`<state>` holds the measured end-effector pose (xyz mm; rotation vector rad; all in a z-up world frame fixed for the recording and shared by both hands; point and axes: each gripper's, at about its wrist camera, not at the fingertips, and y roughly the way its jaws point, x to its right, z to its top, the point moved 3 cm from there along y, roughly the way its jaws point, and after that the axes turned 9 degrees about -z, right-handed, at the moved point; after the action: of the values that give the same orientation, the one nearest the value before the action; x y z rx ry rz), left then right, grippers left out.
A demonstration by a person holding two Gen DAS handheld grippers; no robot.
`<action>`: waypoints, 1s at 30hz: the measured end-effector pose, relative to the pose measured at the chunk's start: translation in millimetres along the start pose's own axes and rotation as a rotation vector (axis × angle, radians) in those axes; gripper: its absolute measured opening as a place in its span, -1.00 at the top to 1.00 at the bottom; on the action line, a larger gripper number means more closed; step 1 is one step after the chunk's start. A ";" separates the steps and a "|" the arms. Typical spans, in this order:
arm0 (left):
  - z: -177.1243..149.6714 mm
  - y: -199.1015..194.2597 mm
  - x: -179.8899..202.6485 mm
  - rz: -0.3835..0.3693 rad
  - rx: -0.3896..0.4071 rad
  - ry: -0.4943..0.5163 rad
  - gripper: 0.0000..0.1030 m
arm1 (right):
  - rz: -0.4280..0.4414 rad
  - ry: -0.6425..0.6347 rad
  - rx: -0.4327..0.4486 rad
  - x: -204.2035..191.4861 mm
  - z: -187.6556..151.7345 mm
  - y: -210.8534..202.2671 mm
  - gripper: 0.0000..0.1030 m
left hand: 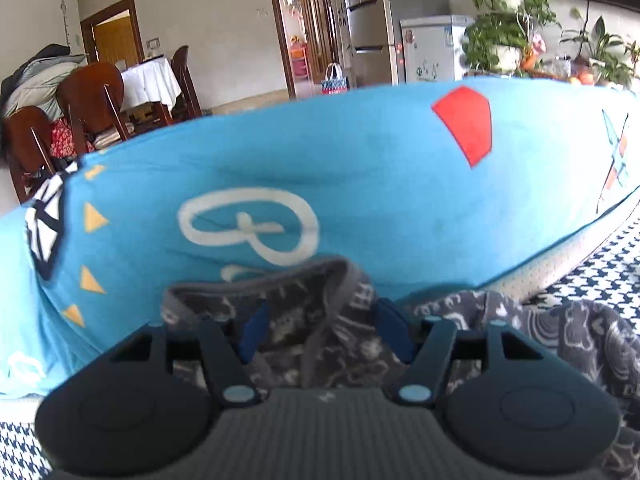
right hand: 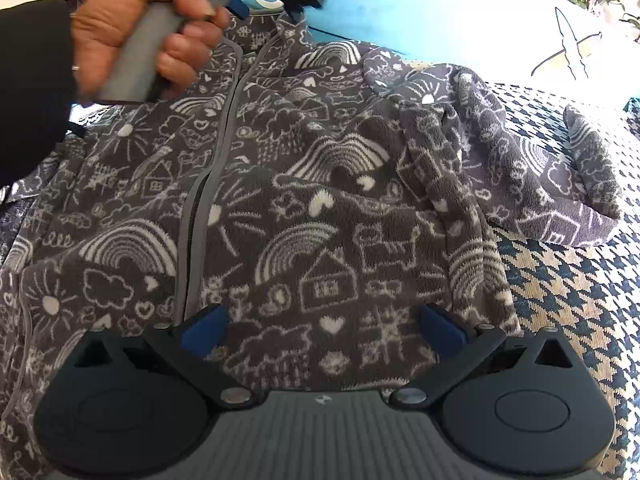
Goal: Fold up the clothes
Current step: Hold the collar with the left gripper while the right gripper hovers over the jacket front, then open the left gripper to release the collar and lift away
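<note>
The grey fleece jacket [right hand: 320,208] lies spread front-up on a houndstooth cushion [right hand: 568,280], its collar [left hand: 280,280] up against a blue patterned cover [left hand: 360,168] at the back and one sleeve [right hand: 552,168] flopped out to the right. It looks light, thick and soft, likely to slump and bunch rather than hold a crease, and not slippery; the firmer taped edges along the zip [right hand: 208,184], the collar and the hem seem the best places to take hold. On the left, a hand [right hand: 132,36] in a dark sleeve grips the handle of the left gripper [left hand: 320,328], tilted forward and down at the neck; its blue-tipped tongs stand on either side of the raised collar, but whether they press the cloth or merely flank it cannot be told. To the right, the right gripper [right hand: 322,326] hovers low over the lower chest, pointing toward the collar, tongs spread wide and holding nothing. The jacket lies flat and unfolded.
</note>
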<state>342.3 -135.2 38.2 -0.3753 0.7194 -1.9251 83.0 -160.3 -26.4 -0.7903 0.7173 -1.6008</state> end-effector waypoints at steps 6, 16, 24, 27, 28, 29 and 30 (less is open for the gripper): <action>2.3 14.0 5.3 0.026 0.009 0.027 -0.38 | 0.008 -0.003 0.001 0.4 0.1 -1.2 -1.00; 5.1 25.5 20.5 0.081 0.048 0.083 0.80 | 0.008 -0.008 0.006 -0.1 -1.5 -1.0 -1.00; 11.9 40.3 28.2 0.129 0.062 0.105 0.79 | 0.008 -0.001 0.003 -2.1 -1.8 -1.6 -1.00; 2.6 43.6 42.1 0.166 0.058 0.198 0.73 | 0.019 0.006 0.002 -0.8 -1.8 -2.8 -1.00; 1.6 42.4 44.7 0.164 0.049 0.209 0.68 | 0.023 0.009 0.002 -0.1 -1.7 -3.6 -1.00; 1.3 40.5 46.6 0.159 0.043 0.213 0.67 | 0.027 0.011 0.003 0.4 -1.7 -4.6 -1.00; 3.6 35.6 45.8 0.144 0.043 0.193 0.65 | 0.031 0.012 0.004 0.8 -1.8 -5.1 -1.00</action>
<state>349.0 -188.6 16.2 -0.1084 0.8070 -1.8522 78.4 -160.2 -23.3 -0.7640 0.7316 -1.5800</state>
